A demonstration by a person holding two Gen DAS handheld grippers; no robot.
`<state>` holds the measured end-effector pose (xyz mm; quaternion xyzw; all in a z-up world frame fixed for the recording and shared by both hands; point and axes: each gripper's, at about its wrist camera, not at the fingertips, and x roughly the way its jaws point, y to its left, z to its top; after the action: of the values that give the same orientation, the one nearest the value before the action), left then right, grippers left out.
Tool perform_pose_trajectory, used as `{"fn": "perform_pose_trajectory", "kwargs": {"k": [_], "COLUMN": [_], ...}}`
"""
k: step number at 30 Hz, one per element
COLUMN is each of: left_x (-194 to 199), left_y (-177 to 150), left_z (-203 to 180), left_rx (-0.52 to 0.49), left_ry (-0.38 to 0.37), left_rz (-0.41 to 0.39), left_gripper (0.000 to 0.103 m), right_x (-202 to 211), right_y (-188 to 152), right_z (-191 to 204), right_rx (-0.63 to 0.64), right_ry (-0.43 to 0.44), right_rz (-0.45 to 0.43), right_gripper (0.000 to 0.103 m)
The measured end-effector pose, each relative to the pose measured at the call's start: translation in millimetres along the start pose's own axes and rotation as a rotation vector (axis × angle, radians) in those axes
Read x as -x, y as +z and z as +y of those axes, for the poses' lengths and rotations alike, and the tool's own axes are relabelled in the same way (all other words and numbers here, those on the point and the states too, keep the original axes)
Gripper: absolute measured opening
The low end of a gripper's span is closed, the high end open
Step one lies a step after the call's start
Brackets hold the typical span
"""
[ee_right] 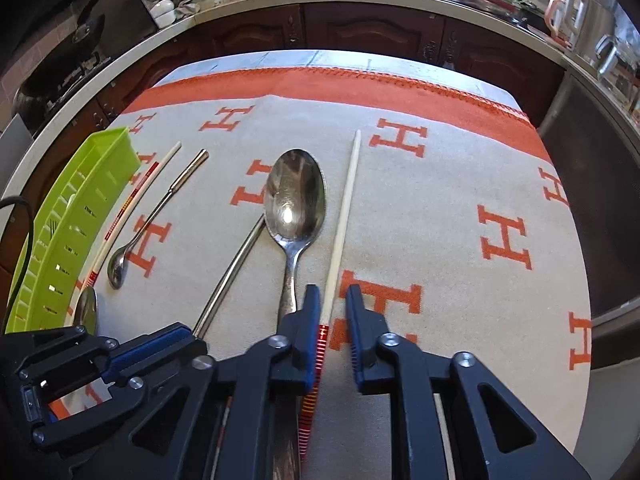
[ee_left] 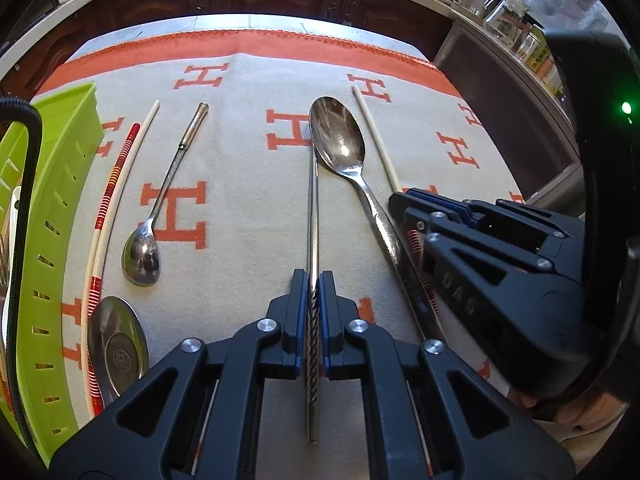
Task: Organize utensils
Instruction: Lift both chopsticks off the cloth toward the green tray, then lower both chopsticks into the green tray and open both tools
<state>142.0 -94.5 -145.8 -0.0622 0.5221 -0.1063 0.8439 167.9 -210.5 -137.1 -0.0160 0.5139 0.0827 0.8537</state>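
My left gripper [ee_left: 314, 284] is shut on a metal chopstick [ee_left: 313, 208] that points away over the cloth; it also shows in the right wrist view [ee_right: 232, 272]. My right gripper [ee_right: 333, 300] is open around a white chopstick with a red striped end [ee_right: 340, 224], its fingers either side. A large steel spoon [ee_left: 340, 140] lies between the two chopsticks, also in the right wrist view [ee_right: 296, 200]. A small long-handled spoon [ee_left: 160, 216], another striped chopstick [ee_left: 116, 184] and a third spoon [ee_left: 116, 344] lie to the left.
A green slotted basket [ee_left: 60, 208] stands at the left edge of the orange-and-cream cloth [ee_left: 240, 160]. Dark cabinets and a cluttered counter [ee_right: 360, 8] run behind the table. The right gripper's body [ee_left: 500, 264] sits close on the left gripper's right.
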Motion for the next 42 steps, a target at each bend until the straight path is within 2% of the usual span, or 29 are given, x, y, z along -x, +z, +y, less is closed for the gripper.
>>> {"fn": "perform_pose_trajectory", "kwargs": {"k": [6, 11, 15, 21, 25, 31, 37, 42], "left_x": [4, 18, 41, 95, 131, 180, 203, 207], "left_y": [-3, -6, -8, -16, -21, -26, -36, -49], "left_z": [7, 13, 10, 6, 18, 71, 131, 168], "left_rx": [0.028, 0.058, 0.038, -0.016, -0.008, 0.077, 0.176, 0.229], "left_ry": [-0.029, -0.064, -0.063, -0.023, 0.006, 0.042, 0.083, 0.019], "left_rz": [0.001, -0.001, -0.034, -0.134, -0.197, -0.289, -0.338, -0.367], "left_gripper": [0.003, 0.003, 0.003, 0.003, 0.003, 0.003, 0.003, 0.005], "right_x": [12, 33, 59, 101, 122, 141, 140, 127], "right_y": [-12, -26, -35, -36, -31, -21, -10, 1], "right_z": [-36, -48, -43, -12, 15, 65, 124, 173], "right_rx": [-0.196, -0.284, -0.305, -0.256, -0.226, -0.169, -0.106, -0.064], "right_ry": [0.087, 0.142, 0.193, 0.264, 0.307, 0.376, 0.431, 0.451], "right_rz": [0.005, -0.018, -0.048, -0.103, -0.127, -0.128, -0.092, -0.053], "right_gripper": [0.005, 0.005, 0.005, 0.005, 0.005, 0.005, 0.005, 0.005]}}
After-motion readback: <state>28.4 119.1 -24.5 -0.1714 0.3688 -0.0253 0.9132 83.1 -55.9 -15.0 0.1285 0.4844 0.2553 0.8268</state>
